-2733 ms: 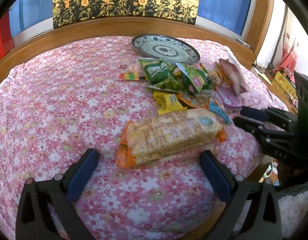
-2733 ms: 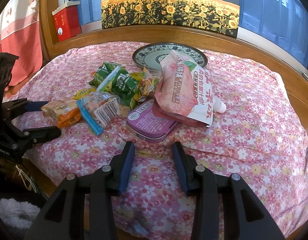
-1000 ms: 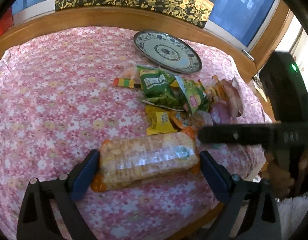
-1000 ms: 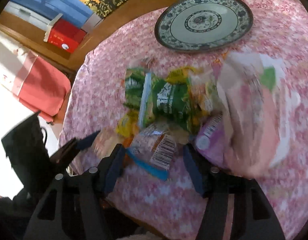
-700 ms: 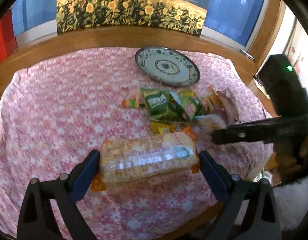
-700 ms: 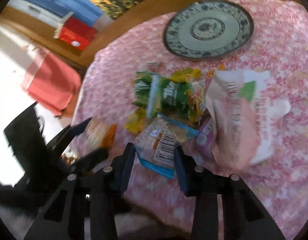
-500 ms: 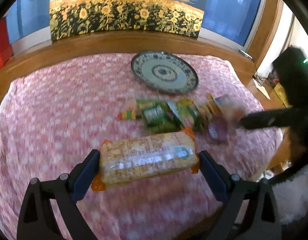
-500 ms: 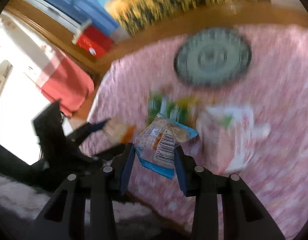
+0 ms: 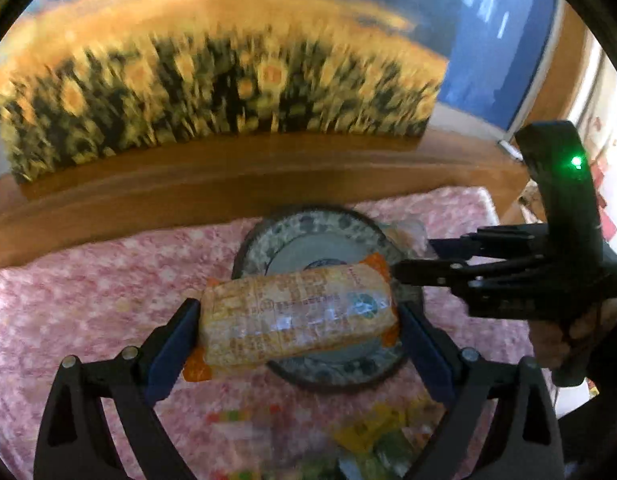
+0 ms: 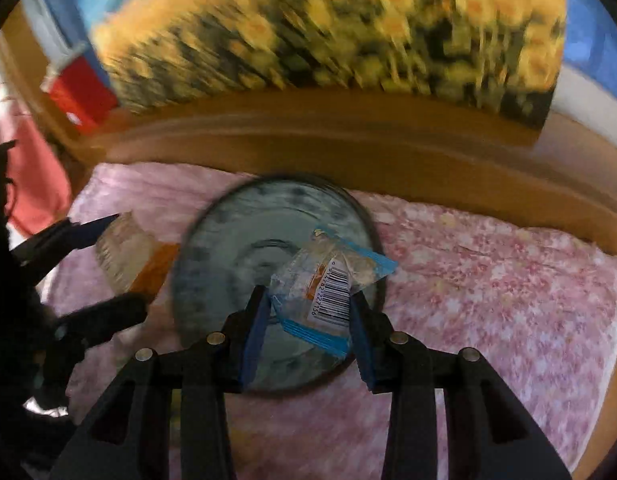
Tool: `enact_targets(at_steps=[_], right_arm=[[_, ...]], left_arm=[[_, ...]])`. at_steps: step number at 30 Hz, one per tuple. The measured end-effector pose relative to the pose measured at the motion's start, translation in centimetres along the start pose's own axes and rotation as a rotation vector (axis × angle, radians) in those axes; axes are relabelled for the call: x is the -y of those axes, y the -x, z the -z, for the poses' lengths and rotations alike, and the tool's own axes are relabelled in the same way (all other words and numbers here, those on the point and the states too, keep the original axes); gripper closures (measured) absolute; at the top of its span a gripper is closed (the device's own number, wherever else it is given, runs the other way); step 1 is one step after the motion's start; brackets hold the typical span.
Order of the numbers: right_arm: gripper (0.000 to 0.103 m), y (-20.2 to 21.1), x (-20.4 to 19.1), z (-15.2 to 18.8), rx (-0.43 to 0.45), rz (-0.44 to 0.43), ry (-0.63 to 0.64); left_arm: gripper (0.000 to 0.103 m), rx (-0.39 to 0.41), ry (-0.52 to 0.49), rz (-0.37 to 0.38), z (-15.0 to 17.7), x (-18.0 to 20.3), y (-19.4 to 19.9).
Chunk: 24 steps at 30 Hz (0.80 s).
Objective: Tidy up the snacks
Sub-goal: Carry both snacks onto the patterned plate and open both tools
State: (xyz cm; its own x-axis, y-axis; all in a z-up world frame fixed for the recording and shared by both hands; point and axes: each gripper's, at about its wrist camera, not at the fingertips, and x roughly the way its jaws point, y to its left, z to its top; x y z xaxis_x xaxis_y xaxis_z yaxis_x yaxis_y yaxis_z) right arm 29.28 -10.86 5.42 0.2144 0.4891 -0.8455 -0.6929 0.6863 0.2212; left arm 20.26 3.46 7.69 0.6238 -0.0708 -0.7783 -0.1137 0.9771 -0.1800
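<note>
While the left tongs [image 9: 298, 322] clamp the long cracker pack [image 9: 296, 314] above the plate [image 9: 308, 224], the right tongs [image 10: 308, 316] pinch a small clear wrapper [image 10: 328, 276] over the plate's right half.

- I counted two grippers: my left gripper [image 9: 298, 320] and my right gripper [image 10: 308, 312].
- Each carried one packet: one long cracker pack [image 9: 296, 316] in the left, one small clear packet [image 10: 328, 280] with a barcode in the right.
- There was one plate [image 10: 228, 240] on the one pink floral cloth [image 10: 508, 280].
- I saw one loose heap of snacks [image 9: 372, 440] near the lower edge of the left view; it was too blurred for me to count the pieces.
- One sunflower picture [image 9: 212, 92] stood behind.
- One red box [image 10: 82, 94] sat at the far left.
</note>
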Motion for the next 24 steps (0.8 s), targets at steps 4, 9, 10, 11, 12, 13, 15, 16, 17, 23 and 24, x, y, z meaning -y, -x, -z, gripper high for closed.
enact_targets(at_steps=[4, 9, 10, 11, 12, 13, 15, 16, 17, 23, 24], right_arm=[[0.063, -2.2, 0.5, -0.5, -0.014, -0.011, 0.035], [0.045, -3.2, 0.0, -1.3, -0.004, -0.034, 0.121], [0.033, -2.9, -0.3, -1.5, 0.013, -0.031, 0.137], [0.025, -2.4, -0.4, -1.5, 0.033, -0.036, 0.140], [0.023, -2.0, -0.4, -1.5, 0.046, -0.040, 0.132], [0.021, -1.5, -0.4, -1.7, 0.060, -0.043, 0.116], [0.021, -0.6, -0.2, -1.7, 0.088, -0.039, 0.090], [0.021, 0.3, -0.2, -1.7, 0.111, -0.034, 0.071], [0.021, 1.0, 0.0, -1.6, 0.126, -0.031, 0.060], [0.021, 4.3, 0.1, -0.4, 0.165, -0.029, -0.030], [0.021, 4.7, 0.0, -0.1, 0.167, -0.030, -0.050]], left_arm=[[0.005, -0.084, -0.027, -0.026, 0.5, 0.4, -3.5], [0.004, -0.170, 0.025, -0.027, 0.3, -0.3, -5.9], [0.004, -0.169, 0.044, -0.028, 0.1, -0.5, -6.0], [0.003, -0.172, 0.064, -0.022, -0.1, -0.8, -6.1], [0.002, -0.180, 0.087, -0.018, -0.3, -1.1, -6.1], [0.002, -0.189, 0.098, -0.021, -0.4, -1.3, -6.0], [0.001, -0.180, 0.110, -0.030, -0.8, -1.4, -5.2], [0.001, -0.160, 0.110, -0.037, -1.0, -1.4, -4.6], [0.001, -0.136, 0.108, -0.038, -1.1, -1.3, -3.9], [0.000, -0.083, 0.037, -0.071, -1.6, -0.1, -3.0], [0.000, -0.078, 0.030, -0.066, -1.6, 0.2, -2.8]])
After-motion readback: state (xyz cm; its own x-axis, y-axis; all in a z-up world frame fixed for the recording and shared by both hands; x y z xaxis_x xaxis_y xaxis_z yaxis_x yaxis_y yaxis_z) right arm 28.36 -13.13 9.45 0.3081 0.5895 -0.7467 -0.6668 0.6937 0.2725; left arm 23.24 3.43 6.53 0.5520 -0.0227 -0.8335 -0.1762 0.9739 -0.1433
